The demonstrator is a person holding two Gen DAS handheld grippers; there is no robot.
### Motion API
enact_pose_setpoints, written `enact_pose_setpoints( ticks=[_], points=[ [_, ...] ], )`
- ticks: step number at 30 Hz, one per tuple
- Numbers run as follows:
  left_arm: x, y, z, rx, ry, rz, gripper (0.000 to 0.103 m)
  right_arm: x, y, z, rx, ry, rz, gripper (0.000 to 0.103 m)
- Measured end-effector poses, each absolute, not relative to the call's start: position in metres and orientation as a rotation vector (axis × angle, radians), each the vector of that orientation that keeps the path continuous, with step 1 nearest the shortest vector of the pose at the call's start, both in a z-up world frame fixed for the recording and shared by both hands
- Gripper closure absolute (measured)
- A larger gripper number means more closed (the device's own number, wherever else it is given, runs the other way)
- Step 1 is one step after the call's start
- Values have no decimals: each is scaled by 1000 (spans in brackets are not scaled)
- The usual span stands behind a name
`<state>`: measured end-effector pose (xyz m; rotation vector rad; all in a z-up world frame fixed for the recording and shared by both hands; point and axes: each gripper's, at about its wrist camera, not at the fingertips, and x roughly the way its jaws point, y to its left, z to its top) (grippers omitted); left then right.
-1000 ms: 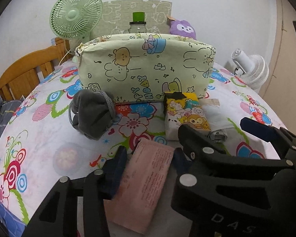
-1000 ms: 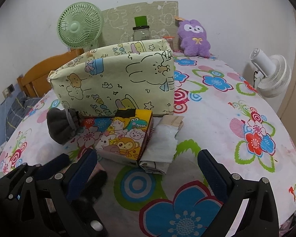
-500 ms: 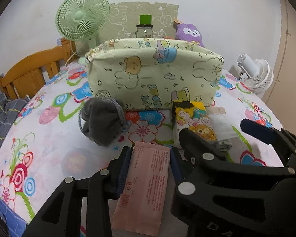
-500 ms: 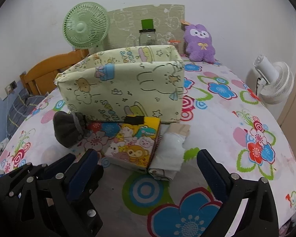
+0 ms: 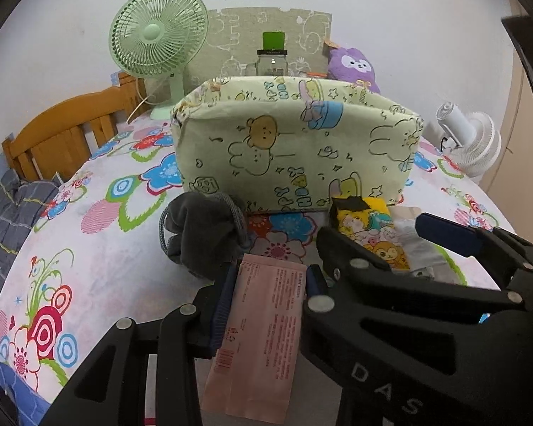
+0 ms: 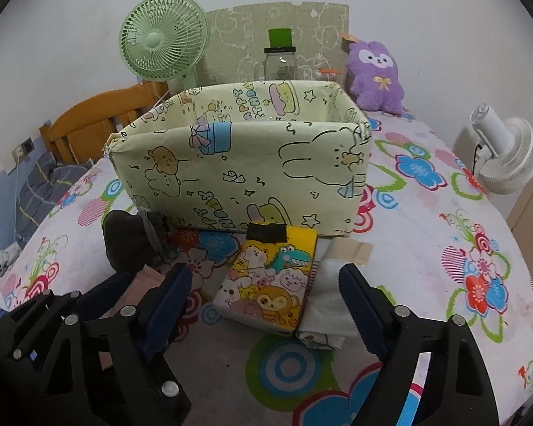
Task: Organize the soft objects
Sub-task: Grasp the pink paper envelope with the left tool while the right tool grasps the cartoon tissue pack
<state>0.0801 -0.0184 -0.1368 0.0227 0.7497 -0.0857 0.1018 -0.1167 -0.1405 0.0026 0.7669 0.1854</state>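
Observation:
My left gripper point(image 5: 270, 284) is shut on a flat pink packet point(image 5: 263, 333) and holds it above the flowered tablecloth. A pale green cartoon-print fabric box point(image 5: 295, 149) stands behind it, also in the right wrist view point(image 6: 245, 163), open on top. A dark grey drawstring pouch point(image 5: 202, 230) lies in front of the box's left end. A yellow cartoon tissue pack point(image 6: 273, 280) and a white plastic packet point(image 6: 327, 305) lie in front of the box. My right gripper point(image 6: 263, 294) is open and empty, its fingers either side of the tissue pack and above it.
A green desk fan point(image 6: 163, 39), a glass jar with a green lid point(image 6: 280, 60) and a purple plush toy point(image 6: 373, 74) stand behind the box. A white fan point(image 6: 504, 156) stands at the right edge. A wooden bed frame point(image 5: 60, 135) is beyond the table's left side.
My left gripper closed on the pink packet and lifted it off the cloth. Both grippers rose and came closer to the box; the right stayed open.

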Motion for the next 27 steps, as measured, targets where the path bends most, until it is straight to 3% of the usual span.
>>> enact_pose_setpoints(
  ticks=[9, 13, 27],
  points=[
    [85, -13, -148, -3, 791, -72, 62, 112, -111, -156, -4, 833, 199, 29],
    [85, -13, -149, -2, 790, -68, 62, 113, -111, -158, 0, 838, 203, 42],
    [79, -17, -137, 3, 770, -66, 62, 101, -113, -146, 7, 791, 211, 48]
  ],
)
